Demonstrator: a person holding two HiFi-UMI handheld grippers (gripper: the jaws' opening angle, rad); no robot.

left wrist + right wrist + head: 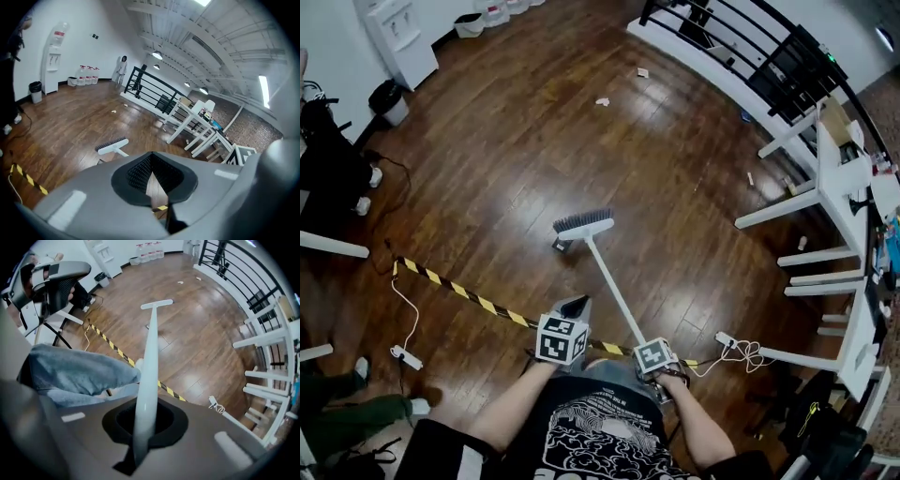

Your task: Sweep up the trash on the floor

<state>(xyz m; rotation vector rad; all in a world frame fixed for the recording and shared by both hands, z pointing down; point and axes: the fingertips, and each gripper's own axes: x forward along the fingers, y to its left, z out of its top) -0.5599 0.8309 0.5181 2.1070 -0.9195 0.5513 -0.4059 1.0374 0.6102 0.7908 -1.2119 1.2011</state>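
In the head view your left gripper (573, 310) sits at lower centre, just above your chest; your right gripper (648, 352), just right of it, is clenched round the top end of the white long-handled broom (610, 281). The handle slants up and left to the grey-bristled head, which is down on the dark wooden plank floor (525, 150) at mid-frame. The small white scraps of trash (603, 101) lie well apart from the broom head: two in the upper centre, others near the legs of the white worktops (842, 180) at the right edge. A yellow-and-black striped tape (459, 291) crosses the floor from middle left to beneath your grippers; a white power strip (405, 356) lies at lower left.

In the left gripper view the ribbed black pads meet at their tips with nothing between them, so that gripper is clenched and empty. The broom head shows at left of centre on the floor, one scrap lies further off above it, and a black metal railing (149, 92) stands at centre.

In the right gripper view the broom handle runs straight up from between the jaws, firmly grasped; your blue denim trouser leg (79, 373) fills the left, with the tape passing behind the handle.
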